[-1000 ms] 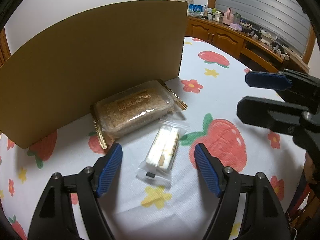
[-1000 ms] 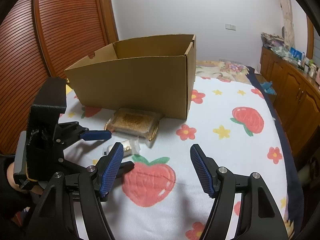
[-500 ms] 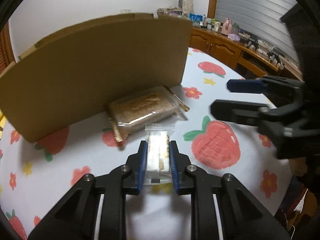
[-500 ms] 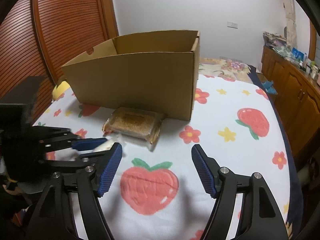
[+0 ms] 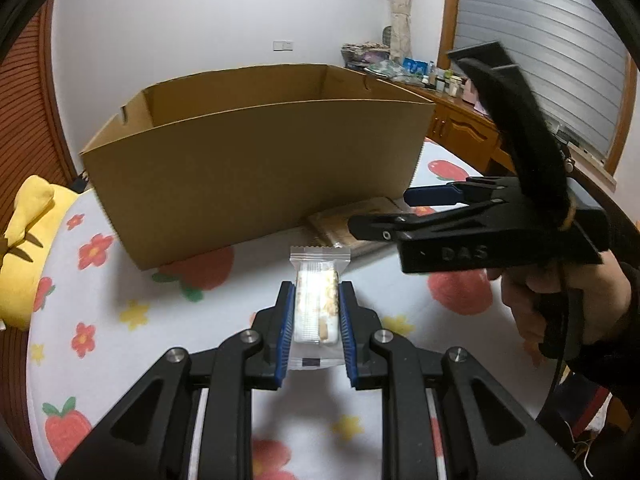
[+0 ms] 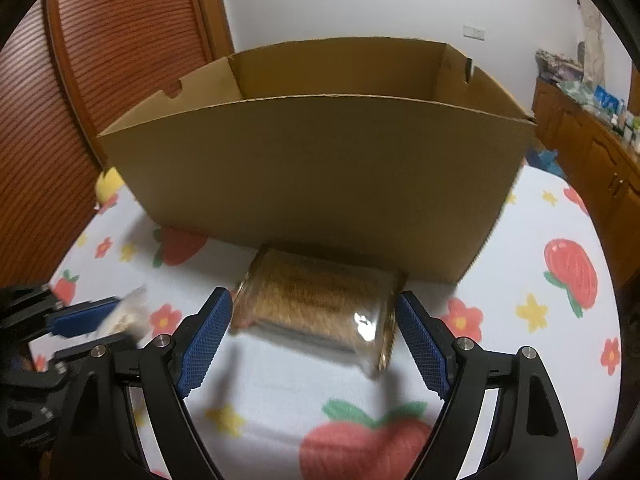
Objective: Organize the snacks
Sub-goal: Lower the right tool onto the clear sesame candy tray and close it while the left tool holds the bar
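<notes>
- The left gripper [image 5: 316, 320], black with blue ribbed pads, is pinching a small clear-wrapped white and tan snack bar [image 5: 316, 308]; both pads are pressing on the bar's long sides, and the wrapper's crimped far end is sticking out past the fingertips.
- The right gripper [image 6: 316, 340], of the same build, is opening its jaws; the pads are standing either side of a clear plastic pack of golden-brown cake with a gold crimped edge [image 6: 320, 300], not pressing on it.
- That cake pack is lying on the white cloth printed with strawberries and flowers [image 6: 520, 352], its far edge just in front of the near wall of the open brown cardboard box [image 6: 320, 168].
- In the left wrist view a hand [image 5: 560, 300] is gripping the right gripper's handle at the right.
- A yellow plush toy [image 5: 28, 240] is sitting at the far left, beside the box.
- Wooden cabinets [image 6: 592, 148] are running along the far right.
</notes>
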Tool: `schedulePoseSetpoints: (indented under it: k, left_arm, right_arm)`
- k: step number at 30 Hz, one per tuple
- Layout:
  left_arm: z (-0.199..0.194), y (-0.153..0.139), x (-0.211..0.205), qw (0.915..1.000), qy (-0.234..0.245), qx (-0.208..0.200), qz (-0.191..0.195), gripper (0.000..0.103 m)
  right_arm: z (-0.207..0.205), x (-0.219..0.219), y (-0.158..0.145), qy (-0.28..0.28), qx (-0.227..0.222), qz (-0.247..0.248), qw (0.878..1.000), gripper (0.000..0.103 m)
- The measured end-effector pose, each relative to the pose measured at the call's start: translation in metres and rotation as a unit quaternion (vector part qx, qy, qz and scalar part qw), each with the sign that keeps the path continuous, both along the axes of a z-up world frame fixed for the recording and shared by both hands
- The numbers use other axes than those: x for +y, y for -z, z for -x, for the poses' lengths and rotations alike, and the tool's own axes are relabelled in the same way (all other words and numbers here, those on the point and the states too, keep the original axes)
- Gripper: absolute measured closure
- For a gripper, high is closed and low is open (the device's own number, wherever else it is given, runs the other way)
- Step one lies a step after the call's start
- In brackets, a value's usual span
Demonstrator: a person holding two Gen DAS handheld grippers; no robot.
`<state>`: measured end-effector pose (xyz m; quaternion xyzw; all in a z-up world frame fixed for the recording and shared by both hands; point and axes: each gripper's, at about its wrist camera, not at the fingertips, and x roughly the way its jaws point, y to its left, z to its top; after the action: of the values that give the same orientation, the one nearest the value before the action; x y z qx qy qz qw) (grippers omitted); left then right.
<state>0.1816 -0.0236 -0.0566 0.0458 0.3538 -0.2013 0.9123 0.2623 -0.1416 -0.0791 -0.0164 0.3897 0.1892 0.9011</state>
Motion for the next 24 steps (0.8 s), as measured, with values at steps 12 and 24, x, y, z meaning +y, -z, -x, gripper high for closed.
schedulePoseSetpoints:
  k: [12, 24]
  left_arm:
    - [0.003, 0.001, 0.023, 0.9998, -0.017, 0.000, 0.014, 0.084]
    - [0.004, 0.002, 0.023, 0.9998, -0.016, 0.002, 0.014, 0.084]
  right_arm:
    - [-0.023, 0.009, 0.011, 0.029, 0.031, 0.016, 0.999, 0.013]
    - [-0.026, 0.019, 0.028, 0.034, 0.051, 0.037, 0.997, 0.000]
